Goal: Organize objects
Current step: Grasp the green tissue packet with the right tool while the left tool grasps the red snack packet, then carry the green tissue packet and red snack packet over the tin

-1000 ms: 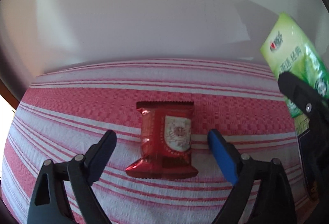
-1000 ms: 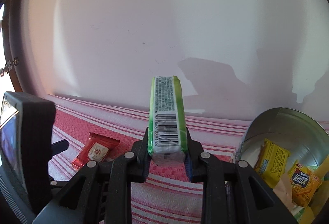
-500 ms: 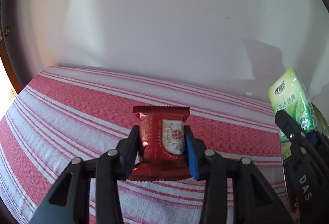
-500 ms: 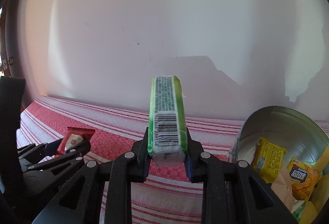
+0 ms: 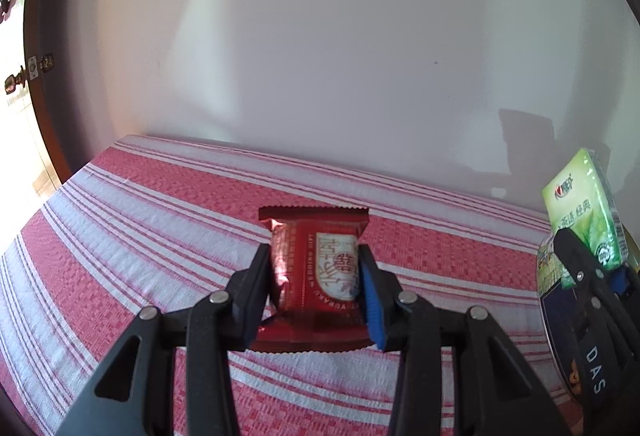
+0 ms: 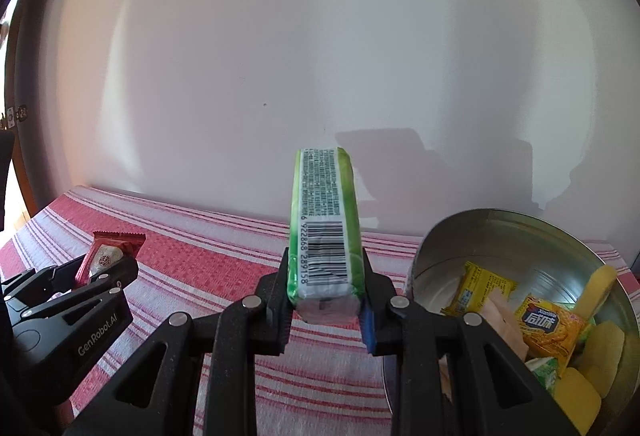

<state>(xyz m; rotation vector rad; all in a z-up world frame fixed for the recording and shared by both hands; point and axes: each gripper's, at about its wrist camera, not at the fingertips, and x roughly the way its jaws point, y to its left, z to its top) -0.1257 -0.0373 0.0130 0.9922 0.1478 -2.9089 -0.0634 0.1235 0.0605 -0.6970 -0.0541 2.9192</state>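
My left gripper [image 5: 316,290] is shut on a red snack packet [image 5: 316,268] and holds it above the red striped tablecloth [image 5: 160,236]. The packet also shows in the right wrist view [image 6: 106,256], in the left gripper [image 6: 92,276]. My right gripper [image 6: 326,284] is shut on a green tissue pack [image 6: 326,232], held upright, left of a round metal tin [image 6: 500,236]. The green pack also shows at the right edge of the left wrist view [image 5: 584,212].
The tin holds several yellow and orange snack packets [image 6: 548,324]. A plain white wall [image 6: 320,56] stands right behind the table. A brown door frame [image 5: 44,104] is at the far left.
My left gripper has closed on the red packet and lifted it off the cloth. My right gripper keeps the green pack and has shifted slightly nearer the tin.
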